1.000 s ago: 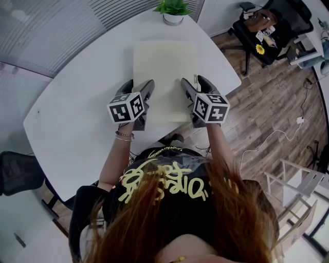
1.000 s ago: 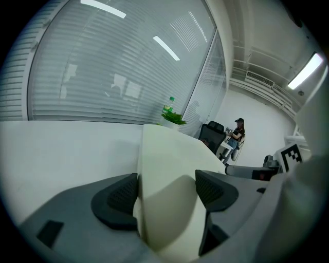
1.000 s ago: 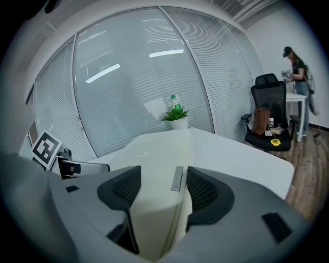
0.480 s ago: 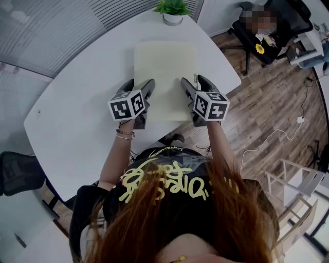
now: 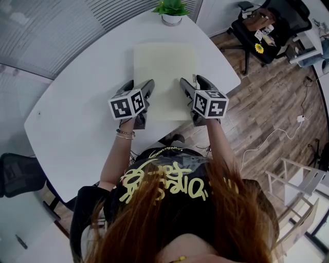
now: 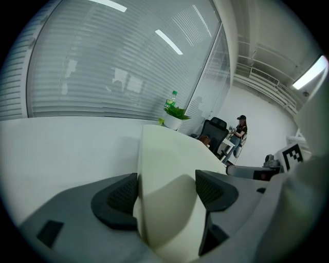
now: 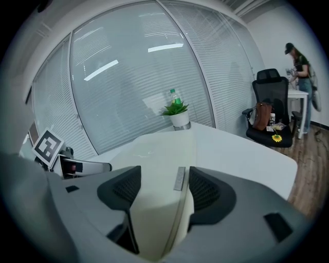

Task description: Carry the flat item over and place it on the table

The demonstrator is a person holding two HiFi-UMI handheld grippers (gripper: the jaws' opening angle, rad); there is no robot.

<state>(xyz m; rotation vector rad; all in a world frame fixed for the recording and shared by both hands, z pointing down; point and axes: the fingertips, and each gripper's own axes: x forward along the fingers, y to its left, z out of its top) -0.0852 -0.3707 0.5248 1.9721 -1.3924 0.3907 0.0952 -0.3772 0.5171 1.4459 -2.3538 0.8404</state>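
Flat item (image 5: 165,72), a pale cream pad, lies on the white table (image 5: 77,118), its far end toward the potted plant (image 5: 173,10) and its near end close to the table edge on the person's side. The left gripper (image 5: 140,83) sits over the near left corner and the right gripper (image 5: 192,80) over the near right corner. In both gripper views the jaws stand wide apart with the pad running between them, and I read neither as clamped. On the left, the outer jaw pad looks to touch the item's side edge, while the inner one sits clear above its surface. On the right, the item's edge with its small grey label (image 7: 179,179) lies just inside the outer jaw.

I judge the placing nearly done, so the risk is in backing away. The near end seems to ride up into each gripper's throat. If I pull back low, a jaw could snag it and drag the pad toward the table edge, perhaps off it. Withdrawing unevenly would skew it. Lifting first, both sides together, should avoid that
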